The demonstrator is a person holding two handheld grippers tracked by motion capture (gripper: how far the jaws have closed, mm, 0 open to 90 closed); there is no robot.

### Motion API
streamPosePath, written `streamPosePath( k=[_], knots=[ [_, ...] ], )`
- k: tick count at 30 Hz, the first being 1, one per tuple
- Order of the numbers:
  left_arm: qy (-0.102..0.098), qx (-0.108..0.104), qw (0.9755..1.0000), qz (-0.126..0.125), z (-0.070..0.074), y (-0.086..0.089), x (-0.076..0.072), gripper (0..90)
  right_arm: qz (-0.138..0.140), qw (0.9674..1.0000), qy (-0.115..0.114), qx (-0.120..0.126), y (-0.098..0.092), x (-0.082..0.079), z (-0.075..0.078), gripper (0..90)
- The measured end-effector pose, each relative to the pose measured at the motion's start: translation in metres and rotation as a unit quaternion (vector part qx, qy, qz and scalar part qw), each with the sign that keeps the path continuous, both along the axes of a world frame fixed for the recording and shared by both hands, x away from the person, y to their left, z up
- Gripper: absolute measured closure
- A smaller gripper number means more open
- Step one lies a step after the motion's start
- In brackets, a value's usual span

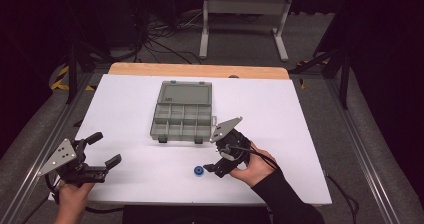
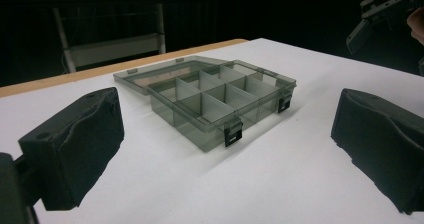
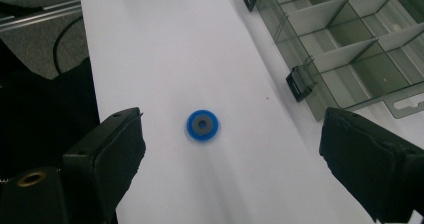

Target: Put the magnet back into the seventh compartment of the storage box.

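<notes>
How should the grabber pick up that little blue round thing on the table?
Probably from straight above. The blue ring lies flat on the white table, so only its round outer edge offers a hold. The right gripper is open with the ring ahead between its jaws; lower it so one jaw lands on each side of the rim, then close. The compartment box sits apart, out of the way.

Bright white table (image 1: 150, 94), dark surroundings (slight blur), soft shadows
</notes>
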State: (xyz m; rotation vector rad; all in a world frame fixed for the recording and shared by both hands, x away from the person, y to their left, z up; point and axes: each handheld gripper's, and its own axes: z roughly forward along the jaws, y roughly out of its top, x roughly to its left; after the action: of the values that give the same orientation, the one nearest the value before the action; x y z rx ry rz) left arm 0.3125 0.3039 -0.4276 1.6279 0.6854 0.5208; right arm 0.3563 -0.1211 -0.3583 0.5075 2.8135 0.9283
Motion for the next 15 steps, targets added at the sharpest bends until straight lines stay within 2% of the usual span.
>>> streamPosePath(
  k=[6, 10, 15],
  knots=[
    [-0.001, 0.0, 1.0, 0.0, 0.0, 0.0, 0.0, 0.8, 0.003, 0.9997, 0.0, -0.024, 0.006, 0.001, 0.0, 11.2],
    [0.001, 0.002, 1.0, -0.001, 0.0, 0.0, 0.0, 0.8, -0.001, 0.9988, 0.001, -0.049, 0.009, 0.001, 0.0, 11.2],
    [0.002, 0.002, 1.0, -0.001, 0.0, 0.0, 0.001, 0.8, -0.001, 0.9977, 0.011, -0.067, 0.013, 0.003, 0.0, 11.3]
  ],
)
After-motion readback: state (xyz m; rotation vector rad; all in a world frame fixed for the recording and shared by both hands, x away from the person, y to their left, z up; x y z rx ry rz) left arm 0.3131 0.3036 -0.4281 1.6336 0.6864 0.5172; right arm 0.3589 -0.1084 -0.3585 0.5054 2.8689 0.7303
